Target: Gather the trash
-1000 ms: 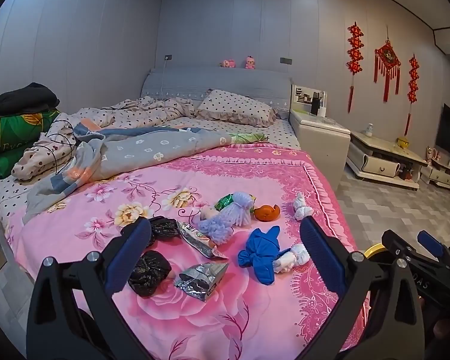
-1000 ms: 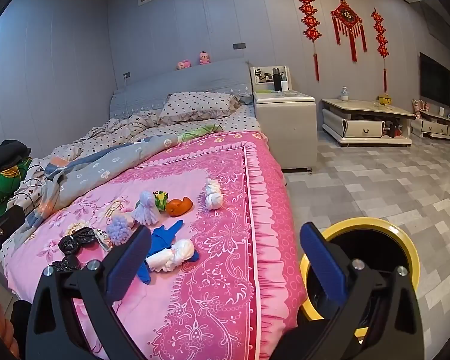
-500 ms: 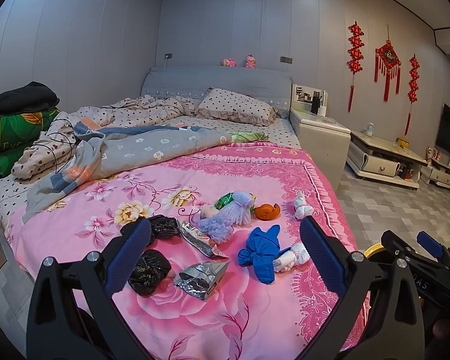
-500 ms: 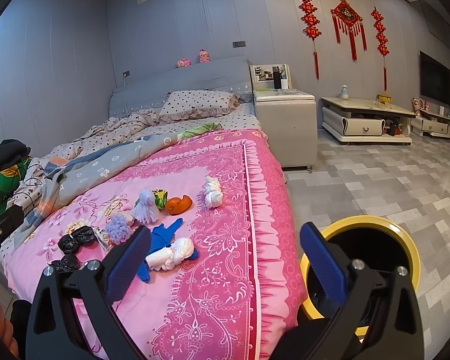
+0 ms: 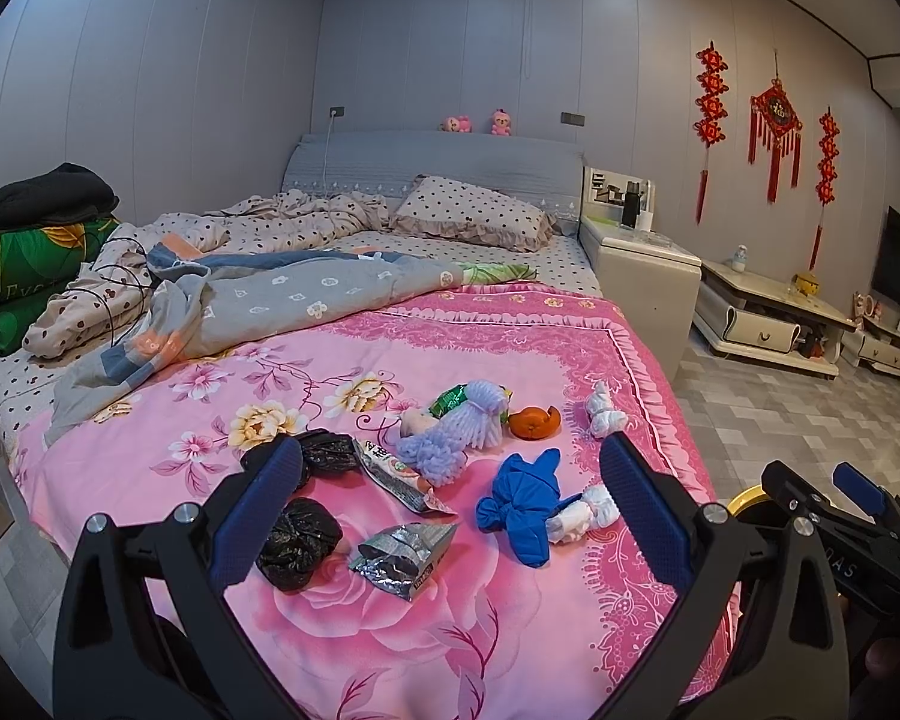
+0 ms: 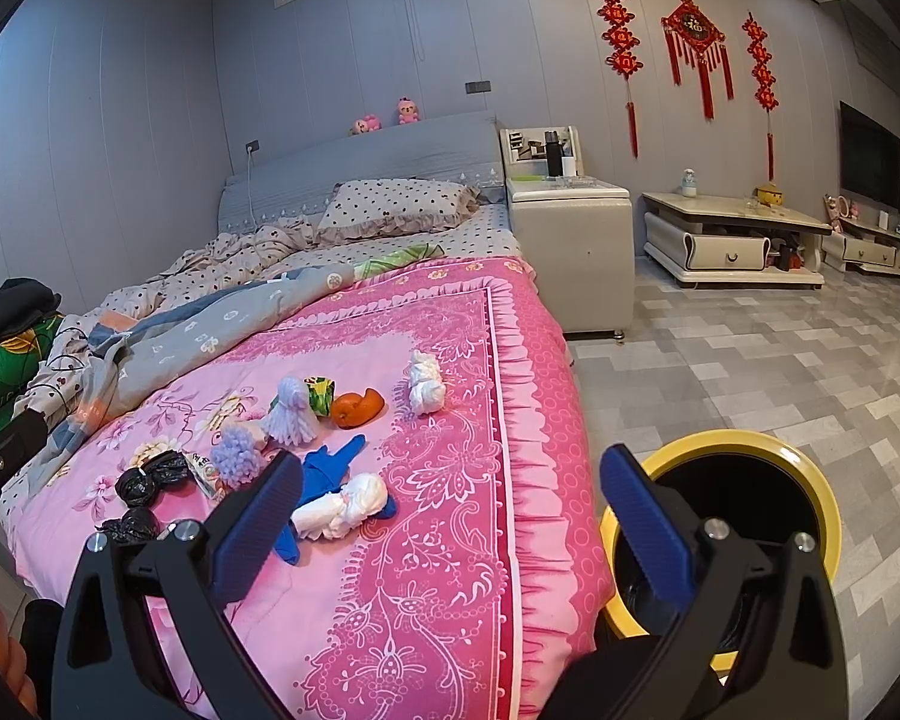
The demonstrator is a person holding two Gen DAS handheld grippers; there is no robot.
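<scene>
left wrist view: sits just behind the left gripper (image 5: 450,510), above the foot of the bed (image 5: 390,630), looking up the bed to the headboard (image 5: 432,165).
right wrist view: sits behind the right gripper (image 6: 450,510), off the bed's right corner, looking along its edge and over the floor (image 6: 750,360).
how near: the trash on the pink blanket (image 5: 540,348) is close in both.
both see: the pink blanket (image 6: 450,360), blue rag (image 5: 525,501) (image 6: 330,465), orange peel (image 5: 534,422) (image 6: 358,407), yellow bin (image 5: 747,498) (image 6: 810,480), red wall knots (image 5: 774,120) (image 6: 693,36).
</scene>
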